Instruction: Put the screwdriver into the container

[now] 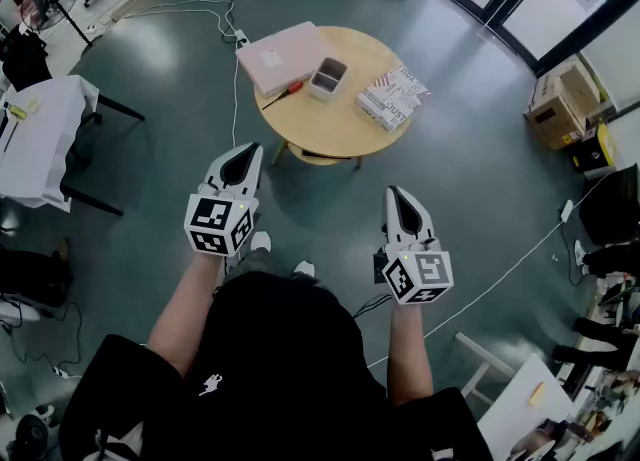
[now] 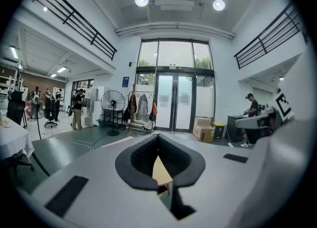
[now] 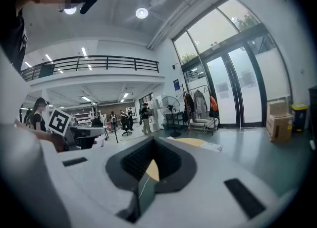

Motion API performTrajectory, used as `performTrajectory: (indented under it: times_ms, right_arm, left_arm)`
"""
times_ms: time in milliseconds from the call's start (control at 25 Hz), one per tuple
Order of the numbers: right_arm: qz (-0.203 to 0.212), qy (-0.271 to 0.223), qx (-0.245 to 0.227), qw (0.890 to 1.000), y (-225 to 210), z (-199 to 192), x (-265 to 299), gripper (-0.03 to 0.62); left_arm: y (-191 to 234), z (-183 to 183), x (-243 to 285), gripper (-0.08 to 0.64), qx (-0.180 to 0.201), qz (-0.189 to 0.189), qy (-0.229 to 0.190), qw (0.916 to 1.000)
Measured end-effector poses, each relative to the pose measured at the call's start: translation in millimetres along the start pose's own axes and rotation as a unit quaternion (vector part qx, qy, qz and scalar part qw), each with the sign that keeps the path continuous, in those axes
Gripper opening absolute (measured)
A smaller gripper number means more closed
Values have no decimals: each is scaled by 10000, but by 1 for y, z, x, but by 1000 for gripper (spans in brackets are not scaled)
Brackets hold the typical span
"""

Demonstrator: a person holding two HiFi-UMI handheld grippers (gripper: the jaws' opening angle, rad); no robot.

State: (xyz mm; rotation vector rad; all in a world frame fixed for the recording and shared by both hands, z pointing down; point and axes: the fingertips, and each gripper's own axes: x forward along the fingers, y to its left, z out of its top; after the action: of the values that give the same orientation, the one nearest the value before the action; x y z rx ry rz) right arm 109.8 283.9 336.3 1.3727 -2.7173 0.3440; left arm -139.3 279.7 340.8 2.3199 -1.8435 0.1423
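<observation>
The round wooden desk [image 1: 330,127] is located in the upper centre of the head view, on a dark green floor [image 1: 150,89]. The screwdriver [image 1: 283,95], with a red handle, is laid flat on the desk, left of centre. Its handle end lies just beside the lower edge of a pink box [image 1: 282,54]. The container [image 1: 328,77], an open rectangular tub, is set upright just right of the screwdriver, close to it but not touching. A print-patterned package [image 1: 392,96] is placed at the right side of the desk.

Both grippers are held in the lower half of the head view, well apart from the desk. The left gripper [image 1: 243,154] is positioned at lower left and the right gripper [image 1: 396,194] at lower right. In each gripper view the jaws are seen pressed together at the tips, with nothing clamped between them.
</observation>
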Motion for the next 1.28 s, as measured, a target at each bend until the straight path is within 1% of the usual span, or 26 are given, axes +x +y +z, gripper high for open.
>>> performTrajectory:
  times_ms: [240, 400, 520, 640, 800, 920, 1080, 1280]
  right_arm:
    - [107, 4, 68, 9999, -3, -4, -7, 2]
    - [142, -15, 104, 9998, -5, -4, -10, 2]
    - [155, -95, 277, 9995, -10, -3, -12, 2]
    - [188, -175, 490, 9985, -17, -4, -12, 2]
    - [180, -76, 580, 9981, -23, -13, -4, 2]
    - [185, 16, 575, 9982, -23, -16, 5, 2]
    - [175, 105, 594, 9980, -26, -20, 26, 2]
    - [81, 401, 194, 9990, -27, -20, 68, 2]
  left_arm:
    - [-6, -2, -1, 2, 89, 76, 16, 9999]
    - [-13, -7, -2, 2, 41, 26, 80, 10000]
    - [-18, -9, -1, 2, 1, -25, 139, 9999]
    - [-19, -7, 3, 2, 106, 17, 177, 9998]
    - [-12, -11, 4, 2, 205, 134, 263, 9994]
    - [-5, -17, 8, 2, 209, 207, 377, 9989]
    - [-4, -24, 30, 2, 301, 65, 472, 9984]
    - [1, -32, 74, 2, 380, -186, 597, 9973]
